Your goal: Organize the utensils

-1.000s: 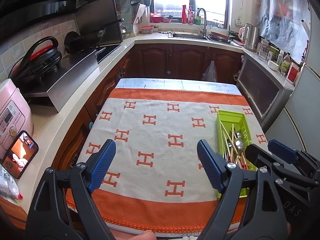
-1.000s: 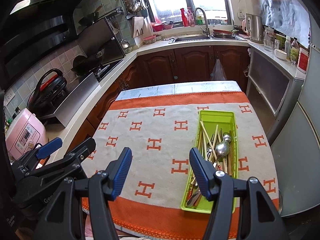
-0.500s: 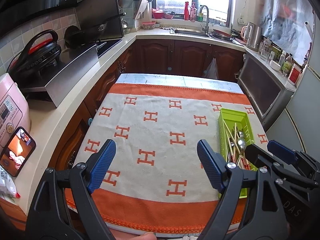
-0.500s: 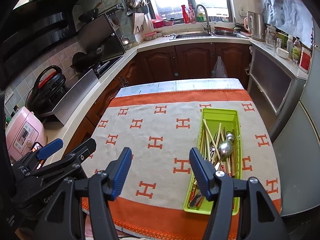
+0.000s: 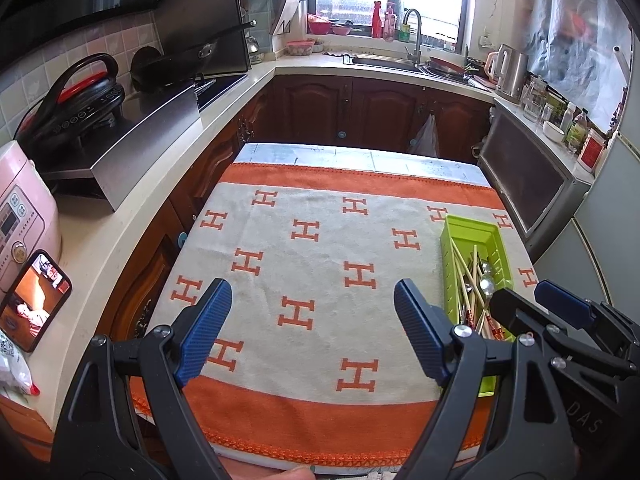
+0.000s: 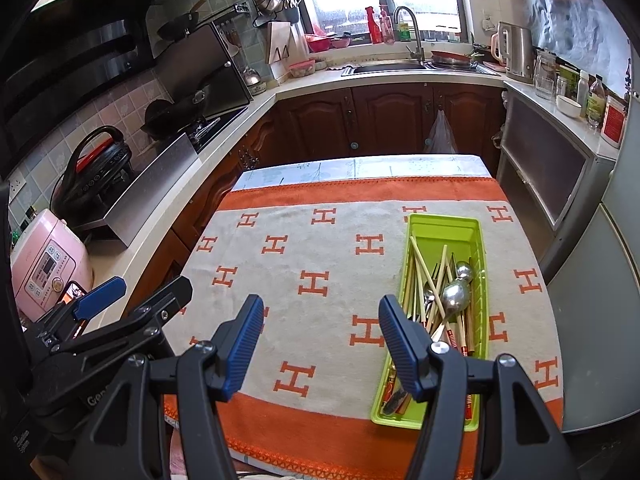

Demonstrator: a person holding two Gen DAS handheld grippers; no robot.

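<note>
A lime-green tray (image 6: 444, 227) (image 5: 471, 230) lies lengthwise on the right side of the cloth-covered table. It holds pale chopsticks (image 6: 425, 270) (image 5: 463, 272) and metal spoons (image 6: 456, 294) (image 5: 487, 286), all piled together. My left gripper (image 5: 310, 330) hovers open above the table's near middle, empty. My right gripper (image 6: 320, 344) is open and empty too, held over the near edge, just left of the tray. In each wrist view the other gripper shows at the side.
The table carries a beige cloth with orange H marks and orange borders (image 5: 320, 264). A counter on the left holds a pink rice cooker (image 6: 50, 264), a phone (image 5: 34, 300) and a black grill (image 5: 74, 100). A grey appliance (image 6: 560, 184) stands right of the table.
Both views have risen and pulled back slightly, so more of the far counter shows. The tray and utensils have not moved. Both grippers stay open.
</note>
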